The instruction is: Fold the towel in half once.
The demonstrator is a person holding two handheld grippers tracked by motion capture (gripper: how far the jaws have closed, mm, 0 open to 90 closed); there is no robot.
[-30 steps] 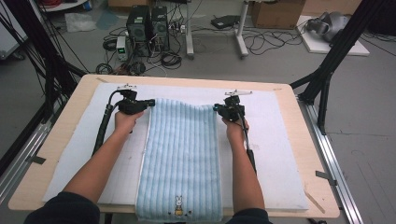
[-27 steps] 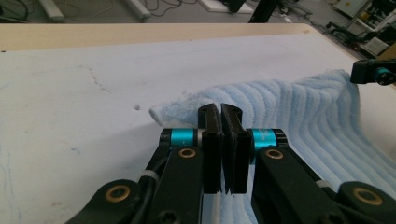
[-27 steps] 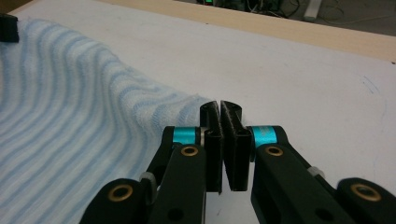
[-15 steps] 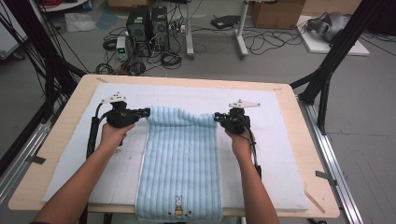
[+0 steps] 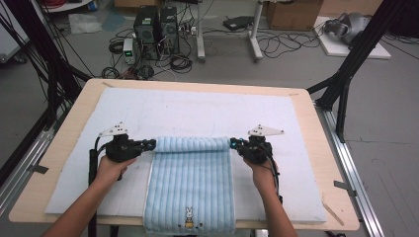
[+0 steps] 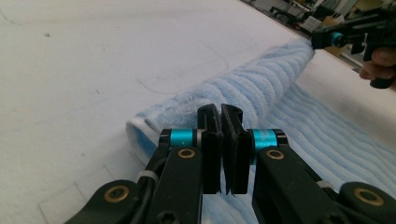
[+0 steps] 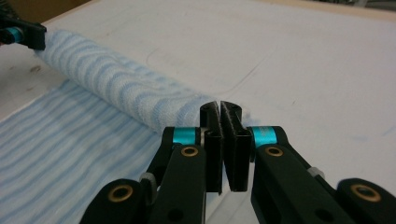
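Light blue striped towel (image 5: pixel 190 185) lying along the middle of a white mat (image 5: pixel 197 111), on a wooden table (image 5: pixel 323 163). Far end of the towel rolled over into a roll (image 5: pixel 191 144) running left to right, resting on the flat part of the towel. Near end hanging a little over the table edge, with a small rabbit picture (image 5: pixel 188 217) close to that hem. Left gripper (image 5: pixel 149 144) held at the left end of the roll, pointing inward to the right; right gripper (image 5: pixel 235 143) held at the right end, pointing inward to the left. Both at about the same distance from the person, one hand (image 5: pixel 111 168) behind each. In the left gripper view, jaws pressed together on the towel (image 6: pixel 261 88), with blue cloth just behind and under the tips; other gripper (image 6: pixel 327 39) visible at the far end of the roll. In the right gripper view, jaws also closed, tips at the end of the roll (image 7: pixel 116 91), pinching the cloth edge there as far as can be seen; other gripper (image 7: pixel 32 36) at the far end, top left. Grey three-cornered plate on top of each gripper. Behind the table, on the floor, black boxes (image 5: pixel 155 24) and many cables (image 5: pixel 180 61).
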